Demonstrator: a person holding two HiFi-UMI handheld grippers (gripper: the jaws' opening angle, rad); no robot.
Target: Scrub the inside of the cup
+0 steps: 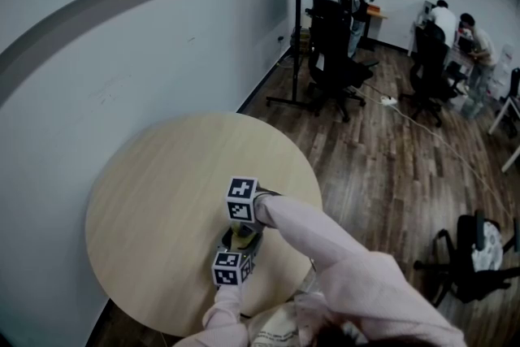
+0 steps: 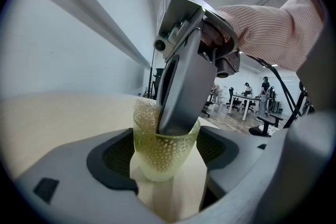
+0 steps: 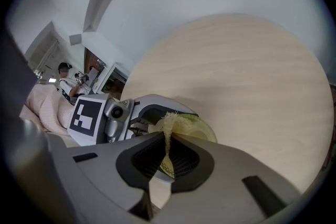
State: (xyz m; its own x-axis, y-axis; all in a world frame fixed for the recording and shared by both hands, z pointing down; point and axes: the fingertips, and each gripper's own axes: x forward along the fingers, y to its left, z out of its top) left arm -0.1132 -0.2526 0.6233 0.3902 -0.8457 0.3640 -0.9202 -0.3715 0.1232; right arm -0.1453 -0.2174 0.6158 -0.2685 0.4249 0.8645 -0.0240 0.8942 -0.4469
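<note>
Standing along the left of the head view, a pale wall point(image 1: 122, 36) is bordering a round wooden table point(image 1: 146, 191) that is filling the lower left of the frame. At the table's lower middle, the left gripper point(image 2: 165, 153) is reaching in from the bottom edge and is gripping a yellowish, see-through cup point(image 2: 161, 161). Its jaws are standing wide apart, with a pad pressing on each side of the cup's wall. The cup is sitting in the lower centre of the left gripper view, mouth upward, over the tabletop. Coming in from the upper right, the right gripper point(image 3: 167, 140) is pointing steeply down into the cup's mouth. Its jaws are pinching together on a thin strip of pale mesh scrubber point(image 3: 168, 124), which is poking up past the cup's left rim in the left gripper view. A pink striped sleeve point(image 2: 273, 29) is covering the arm behind it. Further right in the head view, a wooden floor point(image 1: 390, 166) is stretching away toward black office chairs point(image 1: 333, 53). People point(image 1: 443, 16) are working at desks in the upper right corner.
</note>
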